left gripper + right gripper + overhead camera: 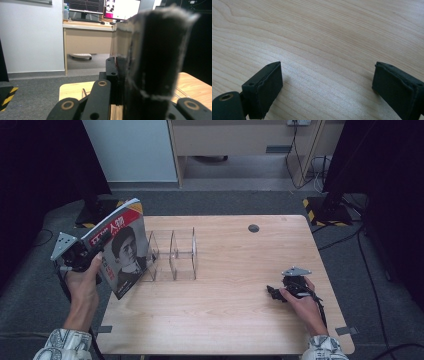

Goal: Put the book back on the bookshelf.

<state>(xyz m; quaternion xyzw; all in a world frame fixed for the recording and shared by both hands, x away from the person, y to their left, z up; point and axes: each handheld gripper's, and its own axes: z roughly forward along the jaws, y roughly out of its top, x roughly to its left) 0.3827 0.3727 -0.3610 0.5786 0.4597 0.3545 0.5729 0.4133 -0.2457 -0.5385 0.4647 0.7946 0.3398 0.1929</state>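
Magazine (122,251) clamped in left gripper (92,254) jaws, tilted over table (235,320) left edge beside clear rack (172,255) | right gripper (274,293) jaws apart, resting empty | advice: square magazine upright, align with nearest slot, lower gently.

In the high view the magazine (121,249) covers the left end of the clear divider rack (172,255), and its lower corner hangs past the tabletop's (230,310) left edge. The left tongs (95,251) are largely behind the magazine's spine there. In the left gripper view the magazine (152,62) is a close, dark blur and its cover cannot be read. The right tongs' (327,85) jaws are cut off by the bottom edge.
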